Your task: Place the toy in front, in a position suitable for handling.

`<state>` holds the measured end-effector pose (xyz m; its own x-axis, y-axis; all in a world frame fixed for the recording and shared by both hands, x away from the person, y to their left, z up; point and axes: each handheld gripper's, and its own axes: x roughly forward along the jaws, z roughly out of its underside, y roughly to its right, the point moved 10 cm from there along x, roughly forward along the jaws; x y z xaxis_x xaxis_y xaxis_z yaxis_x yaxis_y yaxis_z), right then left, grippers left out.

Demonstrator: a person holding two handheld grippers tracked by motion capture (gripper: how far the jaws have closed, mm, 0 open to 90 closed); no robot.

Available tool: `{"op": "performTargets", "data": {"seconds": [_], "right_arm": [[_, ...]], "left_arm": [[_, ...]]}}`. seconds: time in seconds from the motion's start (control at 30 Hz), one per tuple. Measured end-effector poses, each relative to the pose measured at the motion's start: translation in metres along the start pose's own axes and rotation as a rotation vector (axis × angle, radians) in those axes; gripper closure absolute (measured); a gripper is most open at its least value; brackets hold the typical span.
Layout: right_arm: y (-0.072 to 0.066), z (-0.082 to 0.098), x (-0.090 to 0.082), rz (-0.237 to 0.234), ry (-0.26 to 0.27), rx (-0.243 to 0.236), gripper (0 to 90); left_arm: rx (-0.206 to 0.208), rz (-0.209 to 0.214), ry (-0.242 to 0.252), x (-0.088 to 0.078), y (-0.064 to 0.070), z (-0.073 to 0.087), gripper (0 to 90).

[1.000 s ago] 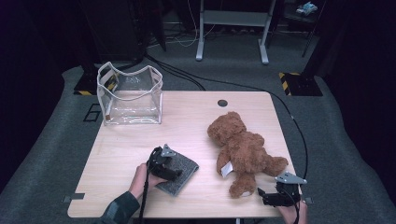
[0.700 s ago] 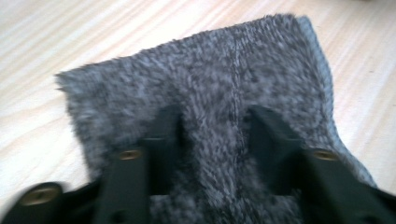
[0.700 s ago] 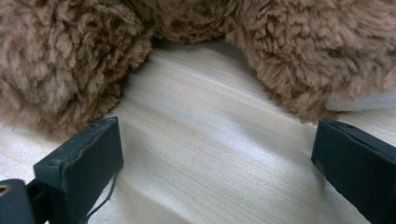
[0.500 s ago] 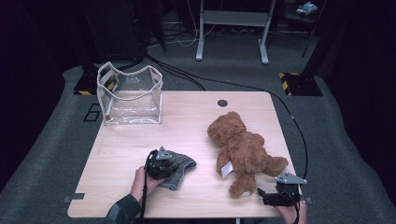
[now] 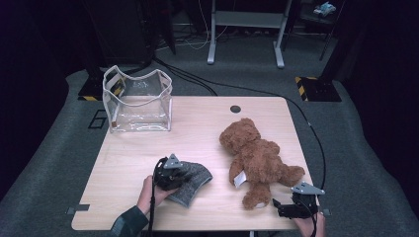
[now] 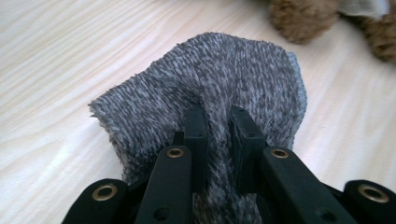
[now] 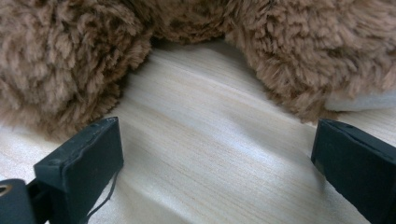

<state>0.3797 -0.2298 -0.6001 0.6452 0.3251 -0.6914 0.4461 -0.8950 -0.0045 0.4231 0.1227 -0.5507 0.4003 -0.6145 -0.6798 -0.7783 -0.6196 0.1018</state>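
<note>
Left gripper: the left gripper (image 6: 217, 122) sits at the near left-centre of the table (image 5: 207, 143), held by the person's left hand (image 5: 150, 192). Its jaws have just been closing and now pinch a raised fold of the grey cloth (image 6: 224, 84) between them, as the left gripper view shows.

Grey cloth: the knitted grey cloth lies on the wood just to the right of the left gripper (image 5: 170, 174) in the high view, its near-left part bunched up under the jaws, its far-right part spread flat towards the teddy bear (image 5: 257, 158). The cloth (image 5: 195, 180) and the bear are near each other but apart.

Right gripper: the right gripper (image 5: 289, 207) rests at the near right edge of the table. In the right gripper view its two black jaws stand wide apart with bare wood between them; nothing is held.

Teddy bear: the brown teddy bear lies on its back on the right half of the table, head towards the far side, legs towards the near side. Its fur (image 7: 65, 56) is just beyond the right gripper's (image 7: 215, 149) fingertips; whether it touches them cannot be told.

Clear bag: a transparent bag (image 5: 139, 101) with white edging stands upright at the far left corner of the table, well apart from the cloth.

Table: light wood, with a small dark round hole (image 5: 235, 108) near its far edge.
</note>
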Motion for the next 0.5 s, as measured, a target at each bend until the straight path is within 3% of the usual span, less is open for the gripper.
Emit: {"op": "performTargets", "data": {"seconds": [0.33,0.5], "right_arm": [[0.000,0.000,0.000,0.000,0.000,0.000,1.5],[0.000,0.000,0.000,0.001,0.000,0.001,1.6]], "left_arm": [[0.037,0.050,-0.026,0.010,0.028,0.001,77.3],[0.035,0.072,-0.083,0.030,0.034,0.018,73.5]]}}
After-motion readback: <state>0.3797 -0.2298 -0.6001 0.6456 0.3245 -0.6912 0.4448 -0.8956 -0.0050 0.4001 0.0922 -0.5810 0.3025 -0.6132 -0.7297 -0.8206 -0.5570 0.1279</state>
